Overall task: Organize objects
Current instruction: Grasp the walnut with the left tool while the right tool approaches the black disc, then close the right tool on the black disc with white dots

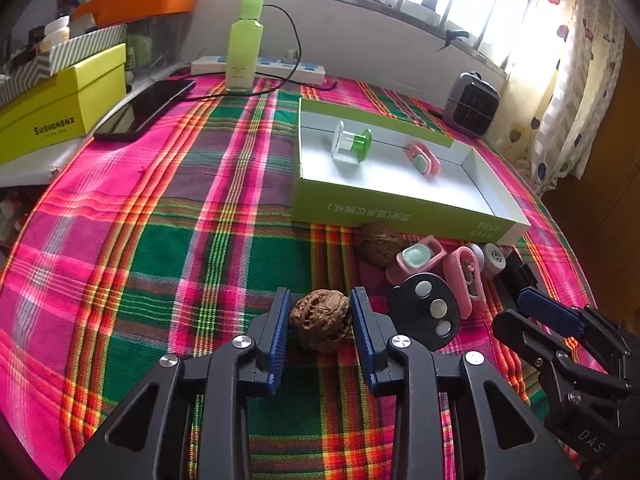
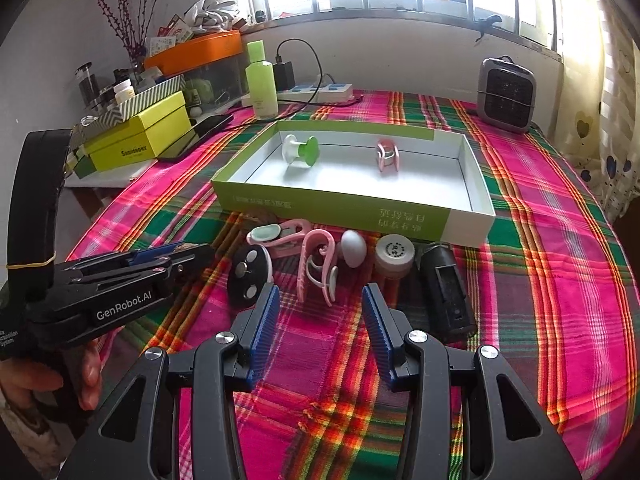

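Note:
My left gripper (image 1: 320, 320) has a brown walnut (image 1: 321, 325) between its blue pads, which touch or nearly touch its sides on the plaid cloth. A second walnut (image 1: 379, 243) lies near the green-sided box (image 1: 400, 216). The box holds a green-and-white spool (image 1: 352, 145) and a pink clip (image 1: 424, 159). My right gripper (image 2: 320, 316) is open and empty, just short of a pink clip (image 2: 318, 268), a black disc with buttons (image 2: 250, 276), a white egg (image 2: 353, 248), a round white jar (image 2: 394, 256) and a black block (image 2: 450, 296).
A green bottle (image 1: 245, 44), a power strip (image 1: 260, 68), a phone (image 1: 148, 108) and a yellow box (image 1: 60, 112) stand at the back left. A small grey heater (image 2: 506, 96) stands at the back right. My left gripper also shows at the right wrist view's left (image 2: 188, 254).

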Demonstrator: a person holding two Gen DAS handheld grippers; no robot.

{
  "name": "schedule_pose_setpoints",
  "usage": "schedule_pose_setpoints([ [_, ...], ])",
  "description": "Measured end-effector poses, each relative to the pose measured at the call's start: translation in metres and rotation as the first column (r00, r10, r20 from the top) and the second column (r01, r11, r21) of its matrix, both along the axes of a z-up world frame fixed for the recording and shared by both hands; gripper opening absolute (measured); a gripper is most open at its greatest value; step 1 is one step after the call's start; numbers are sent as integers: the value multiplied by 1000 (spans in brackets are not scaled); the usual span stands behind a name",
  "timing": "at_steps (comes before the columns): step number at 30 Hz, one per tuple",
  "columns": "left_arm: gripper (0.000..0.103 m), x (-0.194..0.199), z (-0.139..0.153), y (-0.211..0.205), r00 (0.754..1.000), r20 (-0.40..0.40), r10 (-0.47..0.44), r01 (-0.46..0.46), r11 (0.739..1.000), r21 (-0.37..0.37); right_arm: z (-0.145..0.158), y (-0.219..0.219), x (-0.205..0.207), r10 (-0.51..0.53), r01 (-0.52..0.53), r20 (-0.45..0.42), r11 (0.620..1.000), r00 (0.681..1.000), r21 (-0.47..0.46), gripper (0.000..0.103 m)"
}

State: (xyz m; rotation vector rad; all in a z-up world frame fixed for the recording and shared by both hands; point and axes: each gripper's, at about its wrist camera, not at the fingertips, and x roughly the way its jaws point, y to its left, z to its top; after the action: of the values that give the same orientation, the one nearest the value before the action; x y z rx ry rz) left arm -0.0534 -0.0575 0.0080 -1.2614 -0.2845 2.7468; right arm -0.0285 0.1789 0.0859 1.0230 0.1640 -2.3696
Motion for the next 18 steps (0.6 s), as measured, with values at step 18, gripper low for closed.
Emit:
schedule_pose_setpoints([
  [18, 29, 7, -2, -22, 999, -3, 43, -42, 999, 20, -14, -37, -11, 110, -103, 107, 992, 988, -72, 44],
])
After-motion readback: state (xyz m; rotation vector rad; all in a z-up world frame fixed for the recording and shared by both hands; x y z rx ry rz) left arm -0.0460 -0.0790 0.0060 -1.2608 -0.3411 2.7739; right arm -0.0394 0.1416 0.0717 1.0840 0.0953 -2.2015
